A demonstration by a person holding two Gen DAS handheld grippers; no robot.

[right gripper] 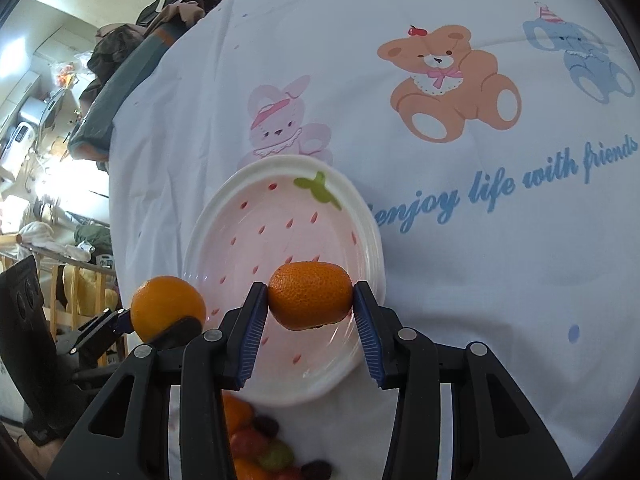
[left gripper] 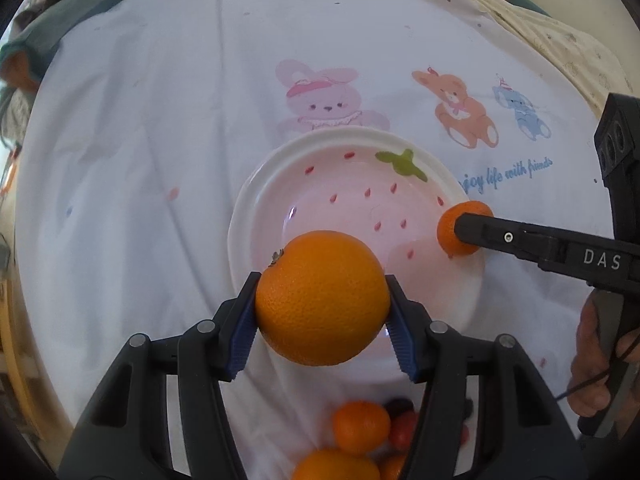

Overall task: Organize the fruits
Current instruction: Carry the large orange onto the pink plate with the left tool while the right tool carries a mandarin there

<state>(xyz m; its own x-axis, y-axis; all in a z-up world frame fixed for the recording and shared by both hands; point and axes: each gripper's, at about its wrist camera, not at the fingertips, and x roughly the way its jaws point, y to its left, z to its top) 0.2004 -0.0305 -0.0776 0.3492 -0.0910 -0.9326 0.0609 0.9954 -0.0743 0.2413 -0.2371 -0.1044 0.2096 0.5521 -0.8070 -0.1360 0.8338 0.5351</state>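
Observation:
My left gripper is shut on a large orange, held above the near rim of a white strawberry-patterned plate. The right gripper is shut on a smaller mandarin, hanging over the same plate. In the left wrist view that mandarin shows at the plate's right rim, gripped by the right gripper. In the right wrist view the large orange appears at the plate's left side. The plate itself holds no fruit.
A pile of loose fruit lies on the cloth just near of the plate: mandarins, red and dark grapes. The white cloth with cartoon animals covers the bed. Clutter and furniture stand beyond its left edge. A hand holds the right tool.

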